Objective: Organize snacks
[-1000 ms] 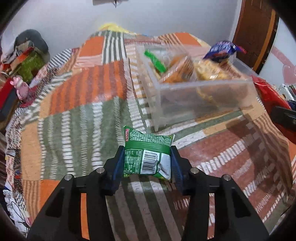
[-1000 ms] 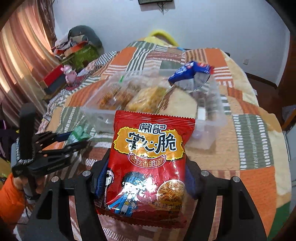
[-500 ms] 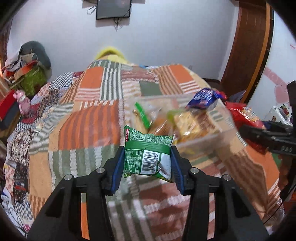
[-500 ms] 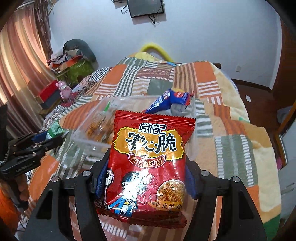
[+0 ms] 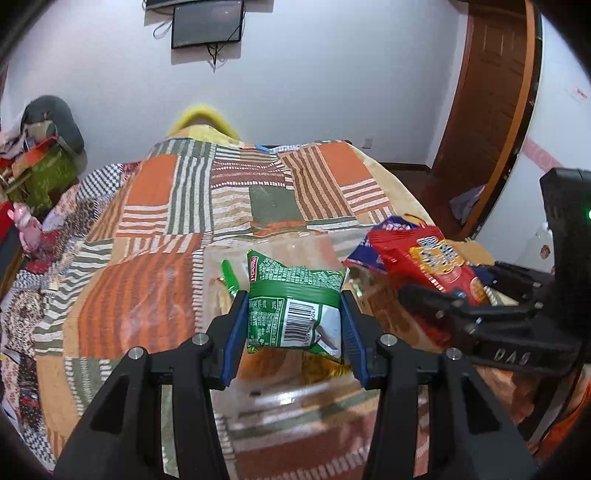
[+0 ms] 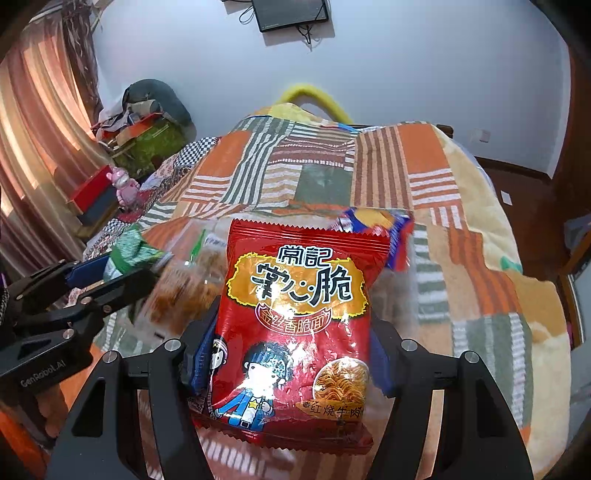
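My left gripper (image 5: 293, 325) is shut on a small green snack packet (image 5: 295, 306) and holds it above the clear plastic box (image 5: 280, 397) on the bed. My right gripper (image 6: 291, 347) is shut on a large red noodle snack bag (image 6: 299, 317), also held over the box (image 6: 177, 295). The box holds several snacks: orange crackers (image 6: 184, 291), a green stick (image 5: 231, 275) and a blue packet (image 6: 391, 229) at its far right. The right gripper and red bag show at the right of the left wrist view (image 5: 436, 269); the left gripper shows at the left of the right wrist view (image 6: 92, 273).
A patchwork blanket (image 5: 184, 206) covers the bed. Clutter and a pink toy (image 6: 123, 182) lie past the bed's left side. A wooden door (image 5: 487, 92) stands to the right. A screen (image 5: 207, 24) hangs on the far wall.
Both grippers have risen and moved in over the clear box, each still holding its snack. They are now closer together, side by side.
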Demonstrator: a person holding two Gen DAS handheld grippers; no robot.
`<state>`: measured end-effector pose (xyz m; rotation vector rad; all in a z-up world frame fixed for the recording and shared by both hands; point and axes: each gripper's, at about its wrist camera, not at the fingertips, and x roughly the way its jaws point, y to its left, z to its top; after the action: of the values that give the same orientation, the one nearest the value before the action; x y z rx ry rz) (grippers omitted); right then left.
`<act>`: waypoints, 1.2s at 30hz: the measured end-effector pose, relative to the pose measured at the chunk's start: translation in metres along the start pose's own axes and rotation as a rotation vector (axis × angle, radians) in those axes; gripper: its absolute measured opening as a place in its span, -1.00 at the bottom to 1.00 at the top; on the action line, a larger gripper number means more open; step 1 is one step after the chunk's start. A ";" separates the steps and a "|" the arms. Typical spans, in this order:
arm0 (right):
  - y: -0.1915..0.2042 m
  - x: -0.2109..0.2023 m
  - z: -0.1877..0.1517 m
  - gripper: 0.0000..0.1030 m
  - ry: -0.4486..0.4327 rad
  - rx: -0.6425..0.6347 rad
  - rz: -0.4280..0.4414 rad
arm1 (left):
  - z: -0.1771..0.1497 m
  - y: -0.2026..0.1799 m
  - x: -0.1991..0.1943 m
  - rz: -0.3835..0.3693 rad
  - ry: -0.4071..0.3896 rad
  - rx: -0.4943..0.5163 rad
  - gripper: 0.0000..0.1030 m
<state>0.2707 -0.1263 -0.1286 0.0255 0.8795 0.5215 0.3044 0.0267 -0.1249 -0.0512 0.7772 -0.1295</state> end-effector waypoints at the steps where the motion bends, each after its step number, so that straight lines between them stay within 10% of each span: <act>1: 0.001 0.004 0.002 0.22 0.002 0.000 0.001 | 0.003 0.001 0.005 -0.002 0.005 -0.003 -0.08; 18: -0.006 -0.005 0.001 0.36 0.017 0.007 0.048 | 0.004 0.010 0.020 -0.013 0.040 -0.060 0.11; 36: 0.022 -0.180 -0.017 0.37 -0.288 -0.030 0.047 | -0.012 -0.032 -0.179 0.035 -0.323 0.010 0.31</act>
<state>0.1551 -0.1904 -0.0038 0.0918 0.5911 0.5587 0.1667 0.0197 -0.0056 -0.0476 0.4551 -0.0886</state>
